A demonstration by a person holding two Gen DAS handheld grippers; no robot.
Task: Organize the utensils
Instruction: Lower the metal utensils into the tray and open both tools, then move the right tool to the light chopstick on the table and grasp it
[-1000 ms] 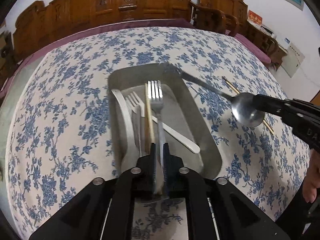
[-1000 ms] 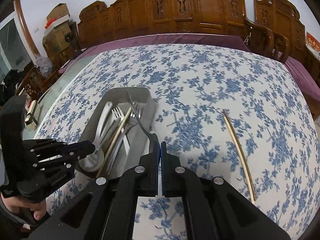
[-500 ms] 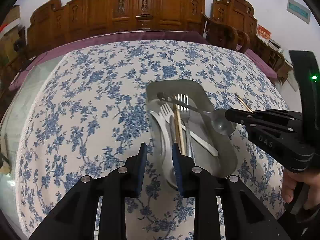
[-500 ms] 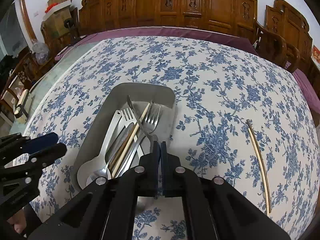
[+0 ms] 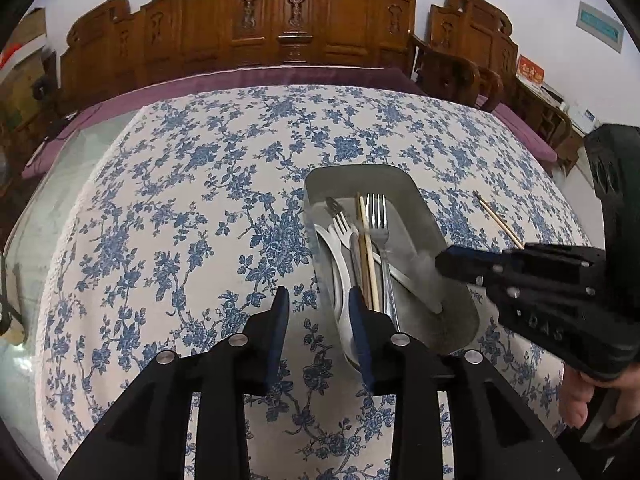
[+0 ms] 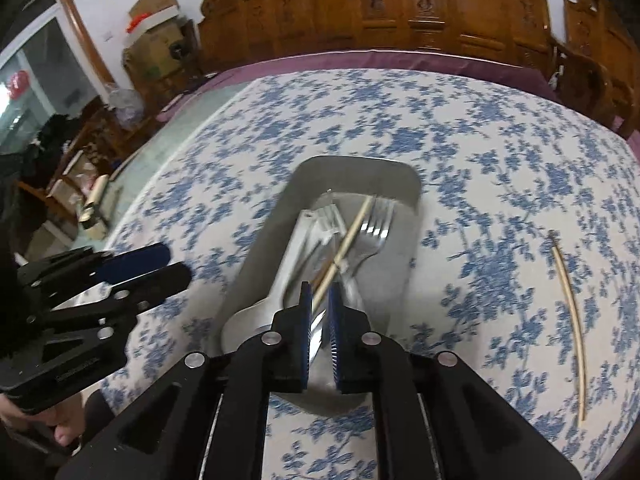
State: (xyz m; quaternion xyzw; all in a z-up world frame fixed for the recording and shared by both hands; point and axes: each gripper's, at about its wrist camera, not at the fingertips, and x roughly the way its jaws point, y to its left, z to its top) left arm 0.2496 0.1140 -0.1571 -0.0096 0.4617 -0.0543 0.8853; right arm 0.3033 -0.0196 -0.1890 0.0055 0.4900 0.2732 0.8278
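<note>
Since the earlier frame both grippers' jaws have been opening with nothing between them, spoon now in the tray [image 6: 280,216]; I am noting the lone chopstick [image 6: 570,312] lying lengthwise on the surface, nearer the slightly parted right gripper [image 6: 319,320] than the spread left gripper [image 5: 316,320].

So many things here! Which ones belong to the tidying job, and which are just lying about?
Part of the job:
- grey tray
- metal fork, white plastic fork and chopstick inside it
- loose chopstick on the tablecloth, outside the tray
- left hand-held gripper, open
- right hand-held gripper, open

Just lying about:
- carved wooden chairs
- cardboard boxes
</note>
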